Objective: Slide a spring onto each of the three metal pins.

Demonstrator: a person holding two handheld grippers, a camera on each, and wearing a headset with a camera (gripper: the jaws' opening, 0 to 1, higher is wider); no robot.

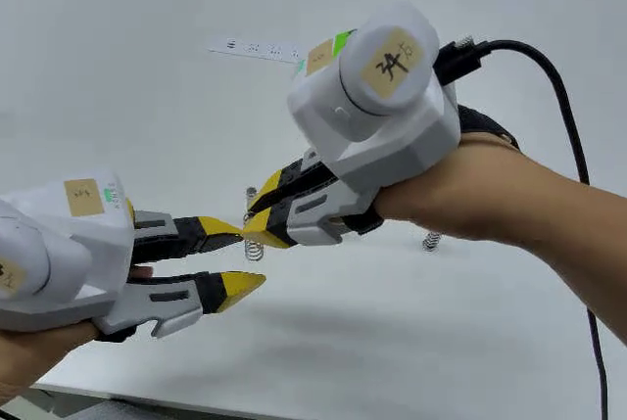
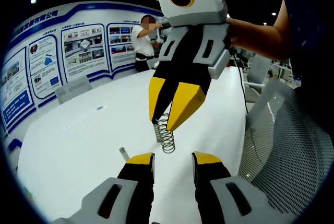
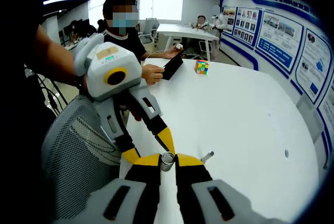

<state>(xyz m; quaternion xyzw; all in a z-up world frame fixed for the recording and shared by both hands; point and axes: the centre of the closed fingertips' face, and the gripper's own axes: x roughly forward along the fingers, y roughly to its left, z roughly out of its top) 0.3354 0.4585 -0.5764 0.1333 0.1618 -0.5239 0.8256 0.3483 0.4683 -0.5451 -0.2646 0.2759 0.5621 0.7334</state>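
Two springs (image 1: 431,241) and one metal pin (image 2: 123,153) are visible.

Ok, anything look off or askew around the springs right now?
The spring pinched in the right claw hangs crooked, curving sideways below the tips. Another spring sits loose on the table, apart from the work. Nothing looks damaged.

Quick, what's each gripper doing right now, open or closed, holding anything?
Left gripper: open, holding nothing.
Right gripper: shut on a spring.
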